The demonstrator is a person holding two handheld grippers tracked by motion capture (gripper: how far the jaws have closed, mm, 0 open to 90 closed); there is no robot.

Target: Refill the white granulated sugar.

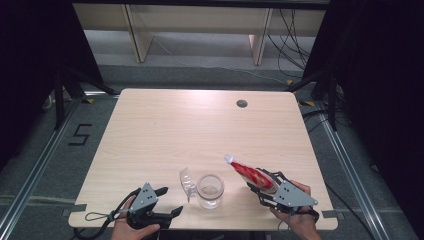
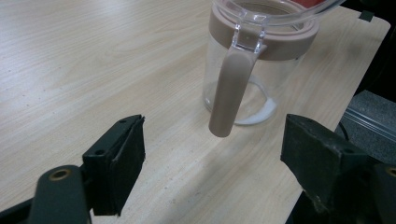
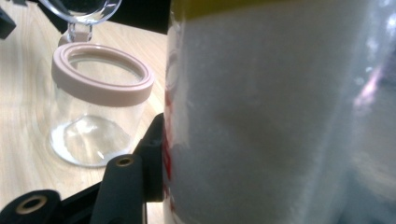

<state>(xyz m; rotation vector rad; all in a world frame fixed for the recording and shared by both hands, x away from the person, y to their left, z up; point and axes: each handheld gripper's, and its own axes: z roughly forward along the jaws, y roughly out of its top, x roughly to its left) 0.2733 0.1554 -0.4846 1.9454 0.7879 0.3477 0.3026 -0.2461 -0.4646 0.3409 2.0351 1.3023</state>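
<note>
A clear glass jar (image 1: 210, 190) with a beige rim stands near the table's front edge, its clear lid (image 1: 187, 181) flipped open to the left. A thin white layer lies at its bottom (image 2: 261, 114). My right gripper (image 1: 262, 182) is shut on a red and white bag (image 1: 252, 175) of white powder, tilted with its tip toward the jar. In the right gripper view the bag (image 3: 280, 121) covers most of the picture, one finger (image 3: 152, 158) pressed against it, the jar (image 3: 100, 107) to its left. My left gripper (image 1: 170, 201) stands open left of the jar (image 2: 252, 79), facing its beige clasp (image 2: 231, 88).
The wooden table (image 1: 200, 130) has a round cable hole (image 1: 242, 103) at the back right. The jar sits close to the front edge. Dark stands (image 1: 60, 95) flank the table. A cable trails from the left gripper over the front edge.
</note>
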